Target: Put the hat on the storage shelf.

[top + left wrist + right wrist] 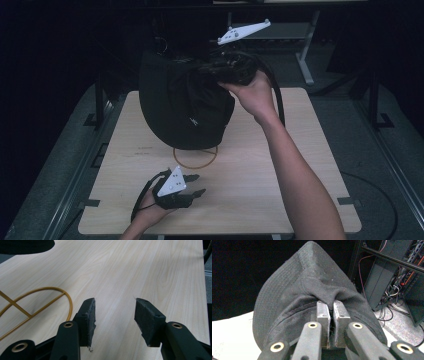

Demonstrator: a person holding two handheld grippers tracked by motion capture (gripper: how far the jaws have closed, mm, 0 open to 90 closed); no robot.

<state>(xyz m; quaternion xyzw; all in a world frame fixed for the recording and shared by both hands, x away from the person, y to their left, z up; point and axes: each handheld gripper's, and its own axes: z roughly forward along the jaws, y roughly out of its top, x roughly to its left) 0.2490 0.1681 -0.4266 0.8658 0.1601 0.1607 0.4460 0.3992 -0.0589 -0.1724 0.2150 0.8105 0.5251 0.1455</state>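
Observation:
A black bucket hat [185,105] hangs over the far half of the wooden table [280,165], its lower edge near the tabletop. My right gripper [209,70] is shut on a fold of the hat's brim. In the right gripper view the hat [312,277] bunches where the right gripper [331,304] pinches it. My left gripper [200,184] rests near the table's front edge, open, with nothing between its jaws. The left gripper view has my left gripper [115,302] over bare wood.
A yellow ring with a cross [195,166] is marked on the table just below the hat, and the ring [70,302] lies left of the left jaws. A desk leg [305,65] stands behind the table. A rack with cables [392,277] is to the right.

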